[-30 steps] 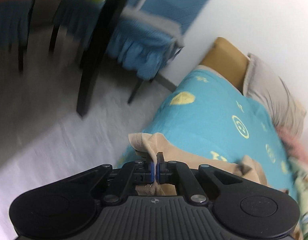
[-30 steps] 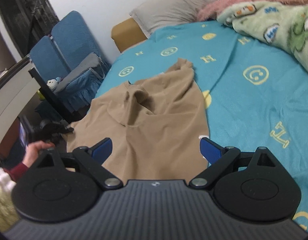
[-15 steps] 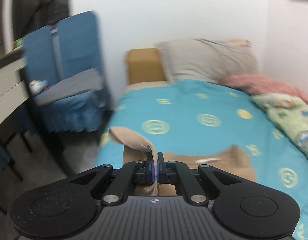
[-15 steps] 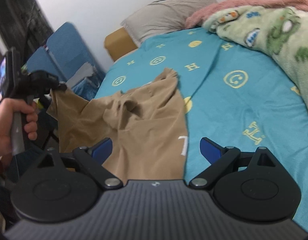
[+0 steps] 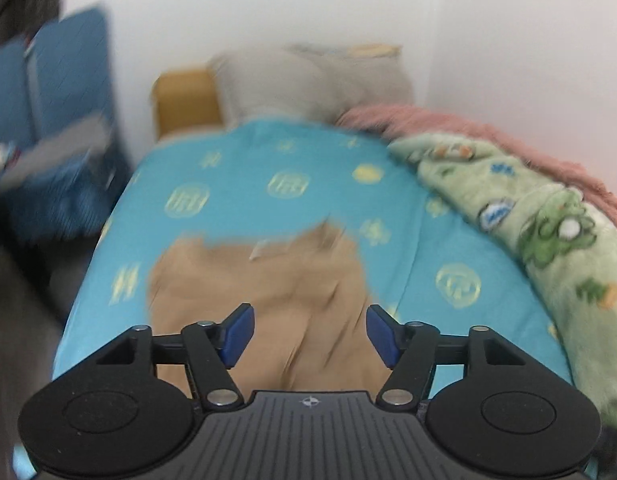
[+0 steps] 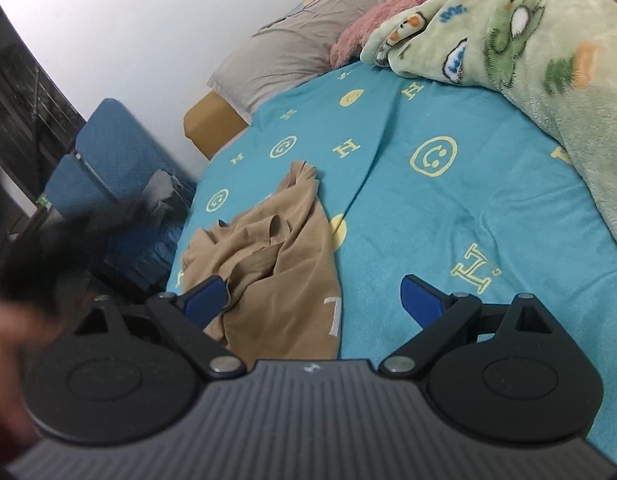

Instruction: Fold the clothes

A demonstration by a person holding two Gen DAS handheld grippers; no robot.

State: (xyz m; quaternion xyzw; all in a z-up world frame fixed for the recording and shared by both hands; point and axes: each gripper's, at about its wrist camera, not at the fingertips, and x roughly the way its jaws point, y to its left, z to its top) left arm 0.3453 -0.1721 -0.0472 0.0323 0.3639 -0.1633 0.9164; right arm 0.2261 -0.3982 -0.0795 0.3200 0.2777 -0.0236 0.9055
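Turquoise bedsheet [image 6: 448, 216], tan garment [image 6: 276, 276] crumpled on it.
My left gripper [image 5: 308, 334] has just been opening, nothing between its jaws; my right gripper [image 6: 312, 300] is spread wide, empty.

The tan garment [image 6: 276, 280] is thin, smooth matt cloth. The turquoise bedsheet [image 6: 448, 220] looks like napped towelling. At the far right, the green blanket [image 6: 548, 60] and pink throw [image 5: 448, 120] are fluffy fleece. The grey pillow [image 6: 292, 48] is finely woven cloth.

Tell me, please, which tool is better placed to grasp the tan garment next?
Probably the left tool: its jaws have just opened, empty, centred over the tan garment. The right tool sits toward its edge.
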